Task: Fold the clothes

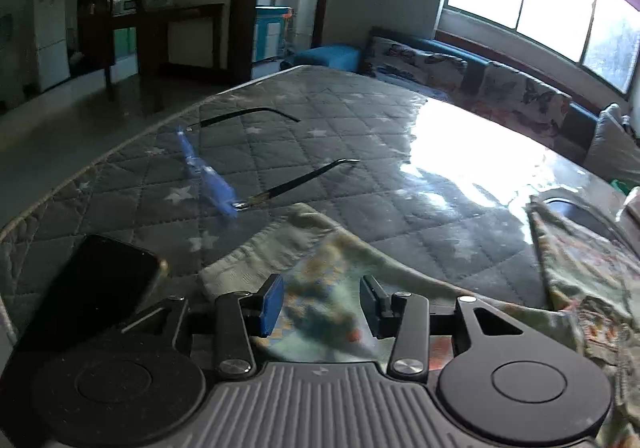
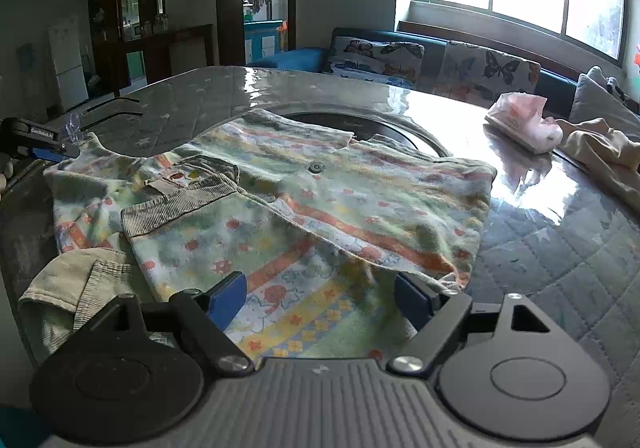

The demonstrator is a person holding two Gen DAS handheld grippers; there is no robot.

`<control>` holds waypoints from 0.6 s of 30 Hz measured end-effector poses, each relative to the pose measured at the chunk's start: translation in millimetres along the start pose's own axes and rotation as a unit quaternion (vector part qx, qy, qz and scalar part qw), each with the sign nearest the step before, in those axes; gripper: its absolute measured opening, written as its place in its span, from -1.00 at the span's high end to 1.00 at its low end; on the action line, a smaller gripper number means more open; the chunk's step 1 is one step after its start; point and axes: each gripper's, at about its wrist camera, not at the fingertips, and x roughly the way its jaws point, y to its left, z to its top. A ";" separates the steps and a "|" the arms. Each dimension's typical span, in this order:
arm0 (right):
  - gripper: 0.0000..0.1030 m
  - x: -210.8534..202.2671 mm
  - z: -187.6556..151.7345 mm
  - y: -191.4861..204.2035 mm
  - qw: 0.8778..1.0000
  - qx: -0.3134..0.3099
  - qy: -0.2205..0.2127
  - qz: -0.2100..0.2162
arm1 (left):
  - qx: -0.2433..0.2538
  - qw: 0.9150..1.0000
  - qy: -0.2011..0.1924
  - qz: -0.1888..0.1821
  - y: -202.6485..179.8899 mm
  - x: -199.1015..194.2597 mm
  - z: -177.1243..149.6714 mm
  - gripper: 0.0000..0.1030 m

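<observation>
left gripper – jaws apart over shirt sleeve | right gripper – jaws apart above hem

A small pale-green garment printed with orange stripes and little flowers lies spread, partly folded over itself, on the glossy tabletop. Its grey ribbed collar faces up, one sleeve cuff hanging left.

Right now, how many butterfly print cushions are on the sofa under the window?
2 clearly: one butterfly print fabric cushion at the blue sofa's left end, another to its right. More may be hidden further right.
</observation>
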 end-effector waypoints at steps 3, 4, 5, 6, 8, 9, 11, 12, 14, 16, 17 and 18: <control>-0.70 1.3 -0.9 0.1 1.000 0.000 0.003 0.000 | 0.013 1.000 -0.005 -0.018 -6.1 3.9 5.6 0.12; -0.70 1.6 -1.4 0.1 1.000 0.000 0.004 -0.001 | 0.017 0.999 -0.004 -0.026 -7.2 7.8 8.0 0.12; -0.70 1.7 -1.6 0.2 1.000 -0.001 0.004 -0.001 | 0.022 0.999 -0.004 -0.029 -8.5 12.5 10.2 0.12; -0.71 1.9 -1.6 0.1 1.000 0.000 0.005 -0.001 | 0.029 0.999 -0.004 -0.022 -9.8 16.5 11.5 0.12; -0.76 2.3 -1.9 -0.5 1.000 0.001 0.006 -0.002 | 0.040 0.999 -0.005 -0.009 -12.5 22.6 13.3 0.12; -0.79 2.5 -2.1 -0.6 1.000 0.001 0.006 -0.002 | 0.044 0.999 -0.006 -0.009 -14.4 20.7 11.6 0.12; -0.85 3.0 -2.5 -0.8 1.000 0.002 0.007 -0.003 | 0.052 0.999 -0.009 -0.009 -18.2 16.8 8.3 0.12; -0.86 3.3 -2.8 -0.8 1.000 0.002 0.007 -0.003 | 0.056 0.998 -0.010 -0.009 -20.2 14.9 6.6 0.12; -0.92 3.7 -3.3 -0.4 1.000 0.002 0.006 -0.002 | 0.064 0.998 -0.013 -0.009 -24.0 11.1 3.3 0.11; -0.95 3.9 -3.3 0.1 1.000 0.002 0.006 0.000 | 0.071 0.997 -0.015 -0.009 -27.9 7.3 0.0 0.10; -0.96 4.2 -3.4 0.4 1.000 0.001 0.007 0.000 | 0.075 0.997 -0.016 -0.009 -29.8 5.4 -1.7 0.10; -0.96 4.4 -3.5 0.6 1.000 0.001 0.007 0.001 | 0.079 0.997 -0.018 -0.009 -31.7 3.5 -3.4 0.10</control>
